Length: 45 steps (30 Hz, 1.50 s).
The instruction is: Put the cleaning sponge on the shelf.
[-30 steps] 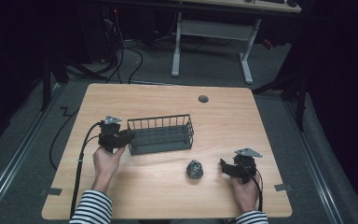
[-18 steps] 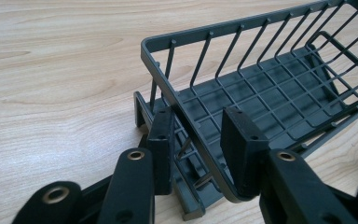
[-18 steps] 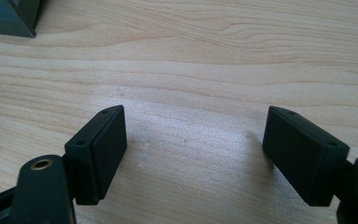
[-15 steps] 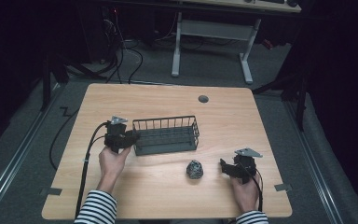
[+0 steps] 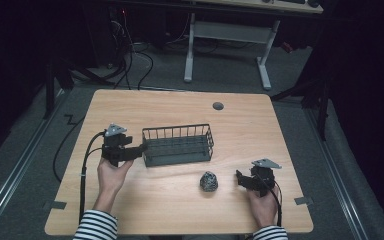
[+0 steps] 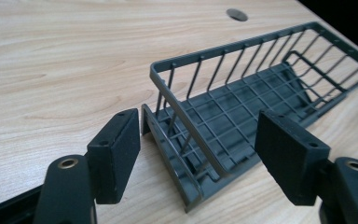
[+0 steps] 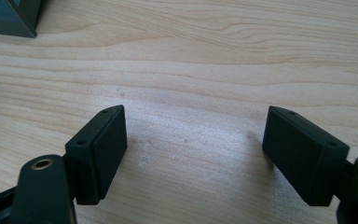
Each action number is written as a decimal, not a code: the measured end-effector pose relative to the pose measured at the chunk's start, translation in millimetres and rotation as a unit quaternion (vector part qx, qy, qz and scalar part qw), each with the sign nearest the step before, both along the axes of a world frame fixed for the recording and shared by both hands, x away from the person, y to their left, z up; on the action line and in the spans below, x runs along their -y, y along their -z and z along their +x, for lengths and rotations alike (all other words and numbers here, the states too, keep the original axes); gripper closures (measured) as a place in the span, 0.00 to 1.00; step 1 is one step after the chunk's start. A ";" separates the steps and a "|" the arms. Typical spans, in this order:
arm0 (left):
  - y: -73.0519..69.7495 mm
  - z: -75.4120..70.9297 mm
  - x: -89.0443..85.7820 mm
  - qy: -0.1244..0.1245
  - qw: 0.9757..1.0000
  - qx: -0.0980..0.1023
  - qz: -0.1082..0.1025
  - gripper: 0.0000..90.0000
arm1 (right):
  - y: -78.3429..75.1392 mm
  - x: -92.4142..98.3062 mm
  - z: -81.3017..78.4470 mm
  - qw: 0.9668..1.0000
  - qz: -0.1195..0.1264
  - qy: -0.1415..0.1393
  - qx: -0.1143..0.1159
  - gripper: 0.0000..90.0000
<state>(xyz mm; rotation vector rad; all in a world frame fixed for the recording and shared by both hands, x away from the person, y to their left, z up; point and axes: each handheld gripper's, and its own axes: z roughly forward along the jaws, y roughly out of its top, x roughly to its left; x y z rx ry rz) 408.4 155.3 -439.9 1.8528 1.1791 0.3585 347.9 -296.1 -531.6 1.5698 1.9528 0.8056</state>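
Left tool (image 5: pixel 141 148) is sitting at the left end of the basket (image 5: pixel 178 145), centre-left of the high view, with its jaws apart. They have just been opening: in the left gripper view the basket's end wall (image 6: pixel 179 140) is standing between the two pads (image 6: pixel 117 149), and neither pad is pressing on the wire. Judged from this, the basket is being released and is resting flat on the surface (image 5: pixel 180 110), so the placing of the container appears done.

Right tool (image 5: pixel 238 179) is lying low at the lower right of the high view, jaws apart and holding nothing; its own view is showing bare wood between the pads (image 7: pixel 105 154).

Ball (image 5: pixel 208 181), dark and mottled, is sitting on the surface just below the basket's right end, between the basket and the right tool, touching neither.

Basket contents: nothing is showing on its grid floor in either view. What appears left is picking up the ball, most likely with the right tool, and putting it into the basket; that step is not yet begun.
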 end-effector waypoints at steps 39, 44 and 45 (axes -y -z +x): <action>70.8 -46.6 -74.0 -0.066 0.997 -0.033 0.031 0.33 | 0.0 -0.5 -0.4 1.000 0.000 -0.003 0.002 0.27; 83.2 -46.0 -74.0 -0.075 0.996 -0.039 0.043 0.33 | 0.0 -0.4 -0.3 1.000 0.000 -0.003 0.002 0.27; 85.1 -45.3 -74.3 -0.075 0.995 -0.040 0.048 0.33 | 0.0 -0.4 -0.3 1.000 0.000 -0.003 0.002 0.27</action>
